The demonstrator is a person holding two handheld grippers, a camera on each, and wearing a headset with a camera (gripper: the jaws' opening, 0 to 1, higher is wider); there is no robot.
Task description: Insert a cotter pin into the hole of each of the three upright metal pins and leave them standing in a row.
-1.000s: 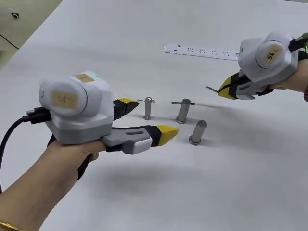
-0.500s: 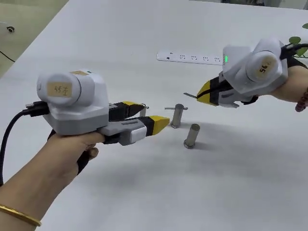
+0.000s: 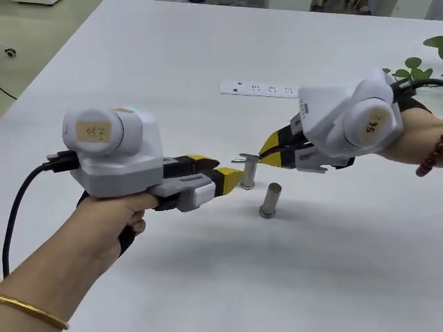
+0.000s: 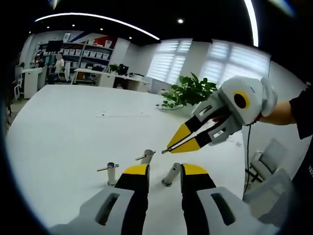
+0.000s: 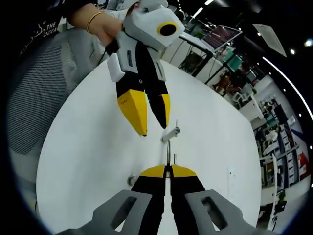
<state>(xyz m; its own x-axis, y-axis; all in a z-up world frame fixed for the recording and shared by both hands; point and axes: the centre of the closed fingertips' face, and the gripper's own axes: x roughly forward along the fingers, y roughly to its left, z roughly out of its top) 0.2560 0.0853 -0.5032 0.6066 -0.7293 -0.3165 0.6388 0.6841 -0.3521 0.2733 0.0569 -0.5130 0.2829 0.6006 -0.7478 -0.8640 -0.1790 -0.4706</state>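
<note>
Over the surface (image 3: 173,83), held a cotter pin (image 5: 168,151) clamped between the jaws of the right gripper (image 3: 265,155) — pointed toward a cottered pin (image 3: 248,173). Held the left gripper (image 3: 220,171) just beside that pin, jaws apart on nothing. Saw a bare pin (image 3: 270,200) upright nearby, and a third pin (image 4: 112,174) — cottered — standing farther left.

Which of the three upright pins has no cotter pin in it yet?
The rightmost pin in the left gripper view: its top is bare. The left pin and middle pin each carry a cotter pin crosswise.
</note>
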